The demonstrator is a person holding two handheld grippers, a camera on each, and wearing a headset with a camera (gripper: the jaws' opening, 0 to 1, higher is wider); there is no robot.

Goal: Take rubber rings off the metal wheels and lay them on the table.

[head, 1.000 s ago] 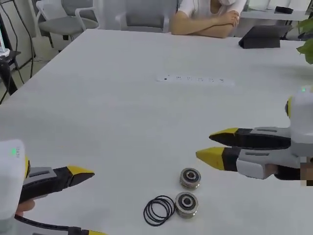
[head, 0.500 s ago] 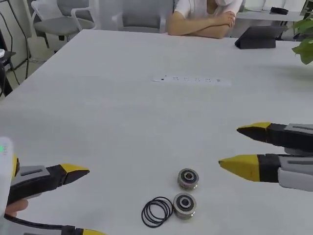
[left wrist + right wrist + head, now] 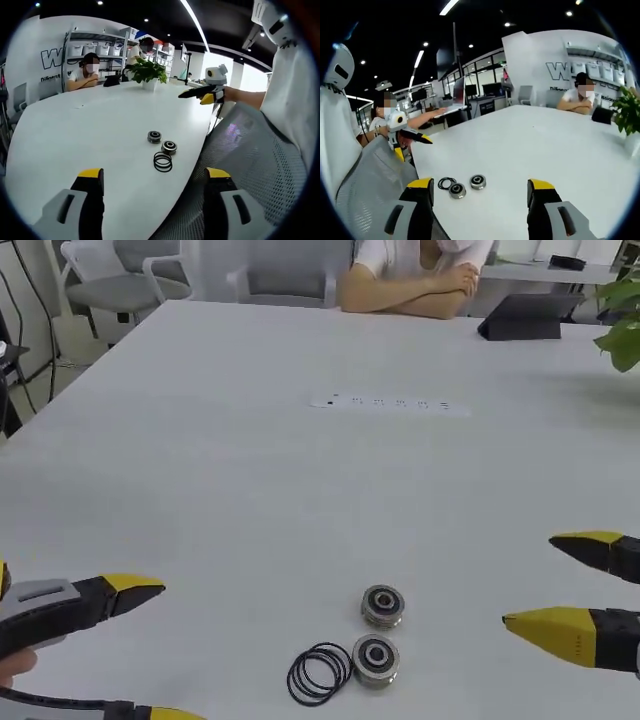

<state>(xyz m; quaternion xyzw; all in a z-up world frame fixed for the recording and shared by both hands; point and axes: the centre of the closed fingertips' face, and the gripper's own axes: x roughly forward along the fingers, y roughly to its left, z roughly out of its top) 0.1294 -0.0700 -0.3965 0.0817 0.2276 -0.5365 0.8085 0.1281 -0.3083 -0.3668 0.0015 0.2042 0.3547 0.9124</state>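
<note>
The right tongs have drawn back toward 3 o'clock, their jaws wider than before. The left tongs gape wide at 8. The far wheel, near wheel and loose rubber rings sit at 6 by the table edge, with open room toward 12.

White table, grey chairs behind, shelving, potted plant, ceiling strip lights

Bright even overhead lighting, soft faint shadows on white table, fisheye edge distortion, sharp focus
</note>
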